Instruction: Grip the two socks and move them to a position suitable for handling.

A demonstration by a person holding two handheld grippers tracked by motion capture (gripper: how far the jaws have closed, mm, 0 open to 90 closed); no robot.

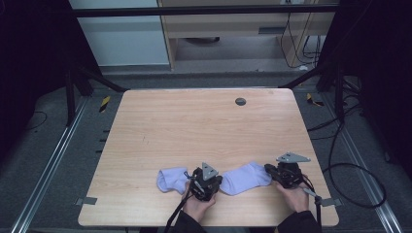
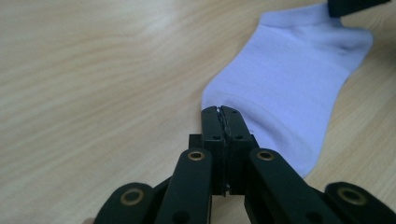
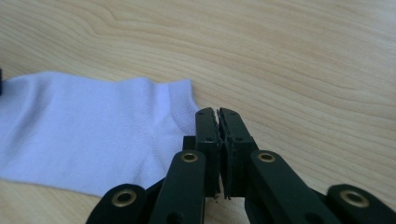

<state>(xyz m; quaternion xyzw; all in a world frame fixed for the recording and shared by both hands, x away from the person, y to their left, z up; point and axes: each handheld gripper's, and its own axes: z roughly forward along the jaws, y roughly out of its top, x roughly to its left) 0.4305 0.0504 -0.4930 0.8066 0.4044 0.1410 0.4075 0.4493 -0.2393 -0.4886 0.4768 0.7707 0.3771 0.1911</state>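
Both grippers sit at the near edge of the wooden table (image 1: pixel 204 126), the left gripper (image 2: pixel 221 111) shut at the toe edge of the lavender sock (image 1: pixel 245 177), the right gripper (image 3: pixel 217 113) shut at its cuff. Whether either pinch actually catches cloth is hard to tell, so a lift could leave one end behind; a second sock (image 1: pixel 171 178) lies just to the left.

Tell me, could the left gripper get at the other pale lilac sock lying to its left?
Probably yes: the left gripper sits right beside that pale lilac sock on the bare wooden table, nothing between them, though its jaws are shut.
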